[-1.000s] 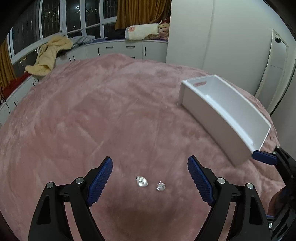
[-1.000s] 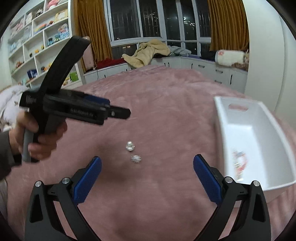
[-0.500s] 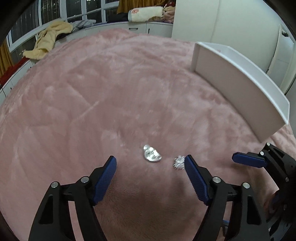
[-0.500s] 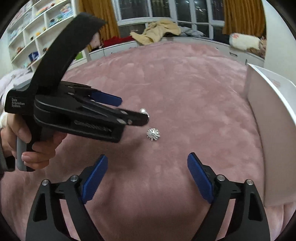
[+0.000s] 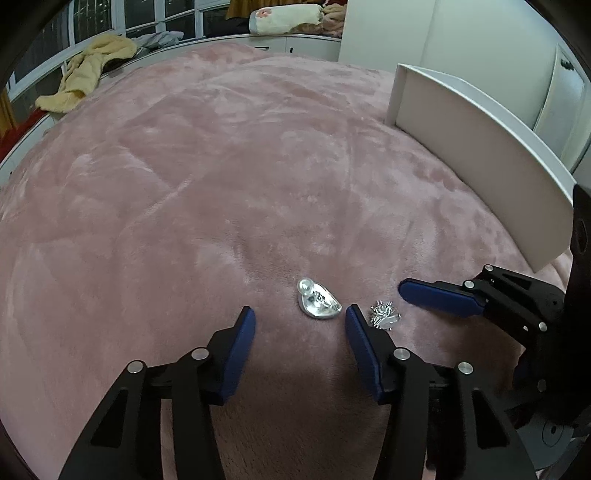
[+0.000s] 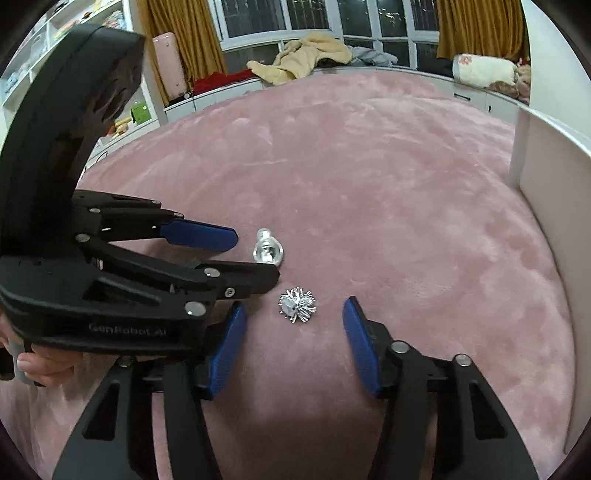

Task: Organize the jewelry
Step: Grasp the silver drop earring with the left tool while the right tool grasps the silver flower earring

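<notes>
Two silver jewelry pieces lie on the pink plush blanket (image 5: pixel 221 166). A smooth heart-shaped piece (image 5: pixel 317 303) sits just ahead of my open left gripper (image 5: pixel 300 323), between its blue fingertips. It also shows in the right wrist view (image 6: pixel 268 252). A spiky starburst piece (image 5: pixel 384 314) lies just right of it, and in the right wrist view (image 6: pixel 297 305) it sits between the open fingers of my right gripper (image 6: pixel 293 320). Both grippers are low over the blanket and hold nothing. A white bin (image 5: pixel 480 147) stands to the right.
The white bin's wall (image 6: pixel 546 206) rises at the right. The left gripper's body (image 6: pixel 110 273) crosses close to the right gripper's left finger. Window benches with a yellow garment (image 5: pixel 85 74) and a pillow (image 5: pixel 291 16) lie beyond the bed.
Both grippers have dropped and moved forward toward the jewelry. The left gripper's fingers have narrowed around the heart piece; the right gripper now frames the starburst piece.
</notes>
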The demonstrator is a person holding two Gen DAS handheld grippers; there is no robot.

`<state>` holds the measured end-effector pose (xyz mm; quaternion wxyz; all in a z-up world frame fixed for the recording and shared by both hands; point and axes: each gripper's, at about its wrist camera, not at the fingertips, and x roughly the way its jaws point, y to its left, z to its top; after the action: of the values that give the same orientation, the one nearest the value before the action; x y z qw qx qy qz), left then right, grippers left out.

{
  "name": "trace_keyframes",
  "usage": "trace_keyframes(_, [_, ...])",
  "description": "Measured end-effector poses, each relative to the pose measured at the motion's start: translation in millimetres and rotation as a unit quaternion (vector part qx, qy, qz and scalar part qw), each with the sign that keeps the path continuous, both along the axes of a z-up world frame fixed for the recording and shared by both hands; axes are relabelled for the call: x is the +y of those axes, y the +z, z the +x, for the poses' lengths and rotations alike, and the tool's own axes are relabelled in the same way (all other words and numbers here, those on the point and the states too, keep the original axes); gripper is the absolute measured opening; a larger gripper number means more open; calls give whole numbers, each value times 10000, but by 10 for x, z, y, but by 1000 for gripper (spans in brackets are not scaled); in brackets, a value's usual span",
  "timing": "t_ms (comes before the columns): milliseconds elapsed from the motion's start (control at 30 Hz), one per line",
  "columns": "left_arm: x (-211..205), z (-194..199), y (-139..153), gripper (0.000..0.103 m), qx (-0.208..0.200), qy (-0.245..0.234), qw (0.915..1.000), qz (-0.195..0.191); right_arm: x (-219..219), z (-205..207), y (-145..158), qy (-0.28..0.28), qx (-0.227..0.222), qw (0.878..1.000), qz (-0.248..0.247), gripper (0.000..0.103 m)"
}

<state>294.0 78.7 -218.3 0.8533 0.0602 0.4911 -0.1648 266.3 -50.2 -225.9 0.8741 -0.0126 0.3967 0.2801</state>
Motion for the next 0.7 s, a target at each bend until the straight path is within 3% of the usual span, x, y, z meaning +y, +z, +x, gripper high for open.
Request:
trace_keyframes(67, [-7,44,3,50,-6,32,10000,-28,-58,42,-10,-135,65,9998,107,31])
trace_keyframes(167, [-26,100,1,47,-8,106,9999,-106,-102,51,-36,-236,140,9995,166,21])
trace_keyframes(400, [-69,130,-30,29,-50,257,9996,-59,-142,56,-40,-260,128,9991,303,20])
trace_keyframes(700, [-31,-13,17,29,-19,486,9986,-194,-248,-20,80,-413,-48,9980,469,20])
